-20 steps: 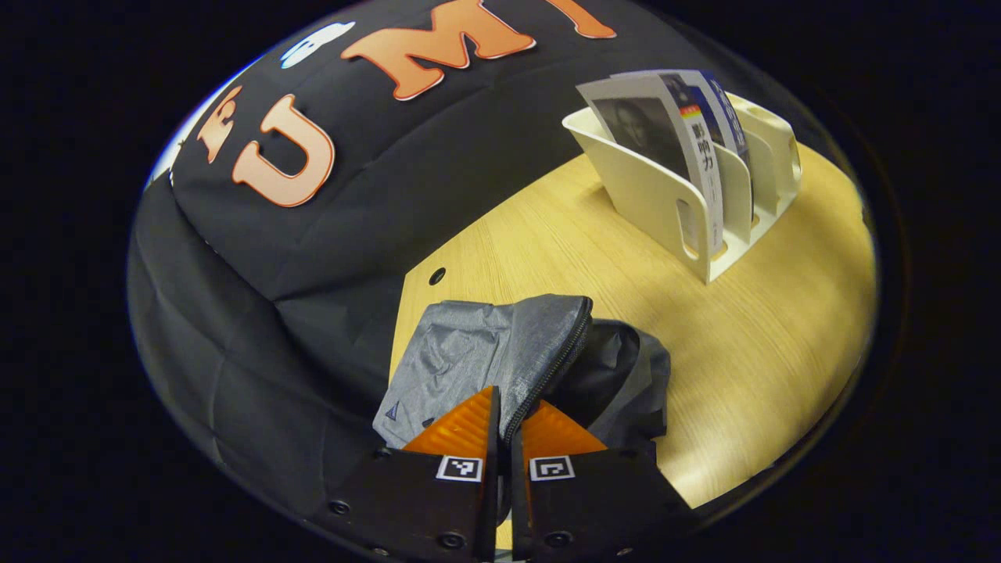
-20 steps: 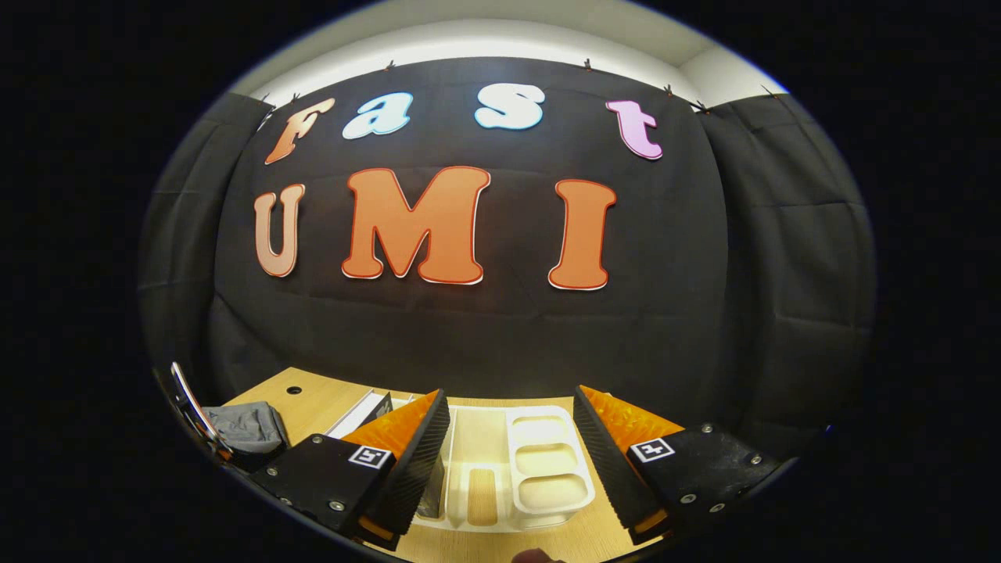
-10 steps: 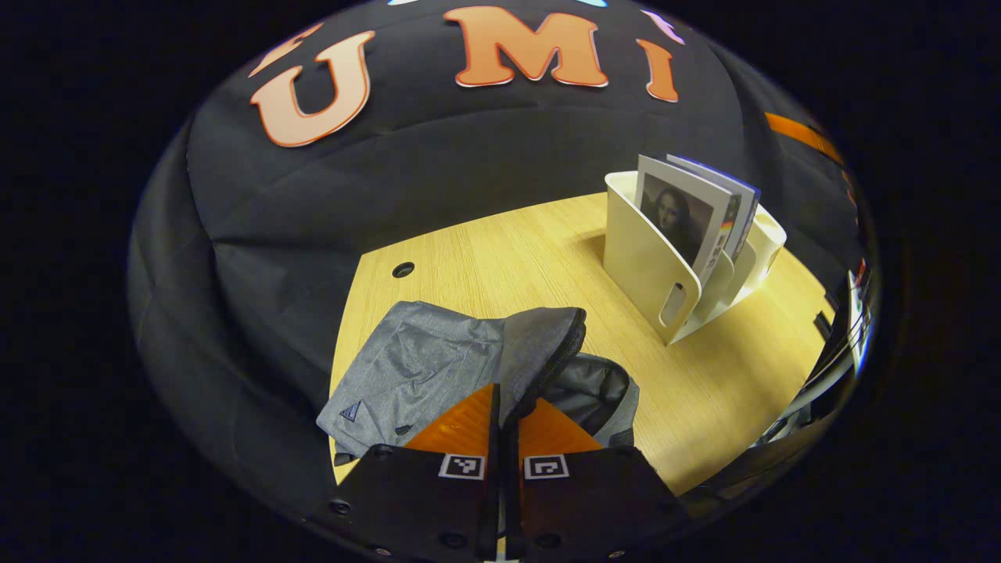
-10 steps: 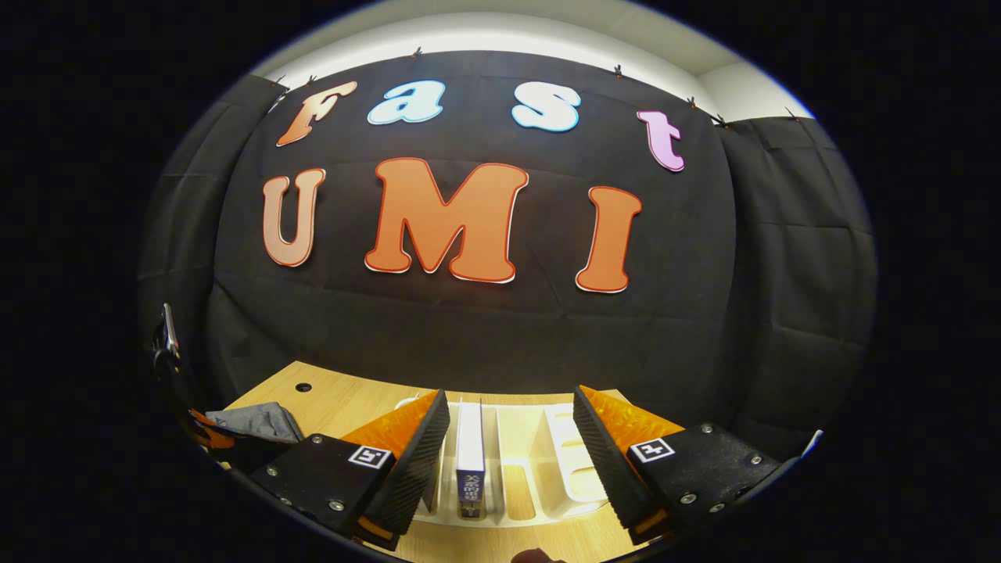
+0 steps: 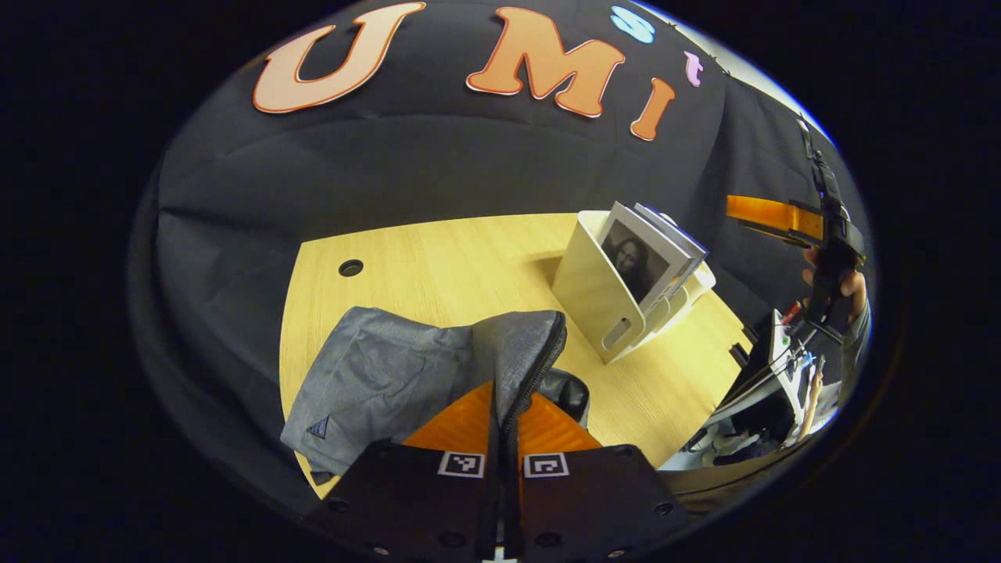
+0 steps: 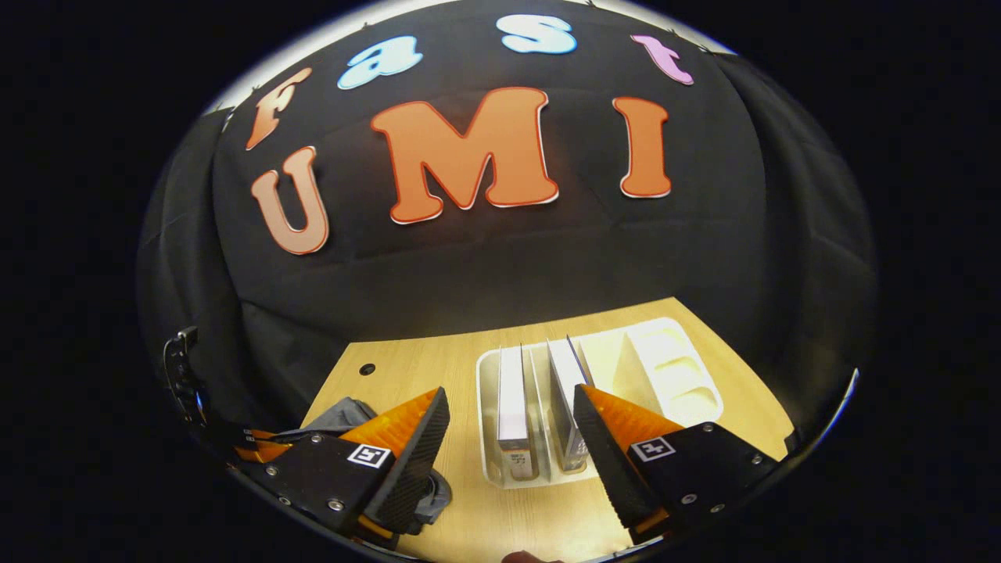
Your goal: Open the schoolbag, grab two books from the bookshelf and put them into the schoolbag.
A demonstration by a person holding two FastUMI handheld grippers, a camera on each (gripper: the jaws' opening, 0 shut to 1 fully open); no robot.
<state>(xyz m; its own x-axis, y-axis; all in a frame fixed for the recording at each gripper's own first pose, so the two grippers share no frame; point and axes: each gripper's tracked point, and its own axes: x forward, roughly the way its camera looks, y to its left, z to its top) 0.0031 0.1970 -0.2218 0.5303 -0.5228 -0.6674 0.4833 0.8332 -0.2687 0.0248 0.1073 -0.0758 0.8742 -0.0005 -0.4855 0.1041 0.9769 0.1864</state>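
1. While the left gripper [image 5: 507,407] is pinching the zippered edge of the grey schoolbag [image 5: 407,375] with both fingers closed on the cloth, the right gripper [image 6: 510,426] is hanging above the white bookshelf [image 6: 665,367] with its fingers spread wide and nothing between them.

2. Lying slumped on the wooden table [image 5: 469,258] near its front left corner, the schoolbag is showing a dark opening beside the zipper [image 5: 539,375], so the bag is looking at least partly open.

3. Standing well apart from the bag, toward the back right of the table, the bookshelf is holding two books upright in its slots: the left book [image 6: 512,403] and the right book [image 6: 565,395], one slot over, with the far slots sitting unfilled.

4. Judging by its folds, the bag is likely behaving as soft, light cloth that is sagging shut unless its lip is being held up; the stiffened zipper edge is looking like the surest place to grip.

5. Judging by their thin spines and covers, the books are probably handling as light, fairly stiff and somewhat slick, so they may be slipping from a shallow pinch.

6. Reaching down over the exposed top edge, with one finger on each cover, is appearing to be the best hold, since the slot walls are shielding the lower half of each book.
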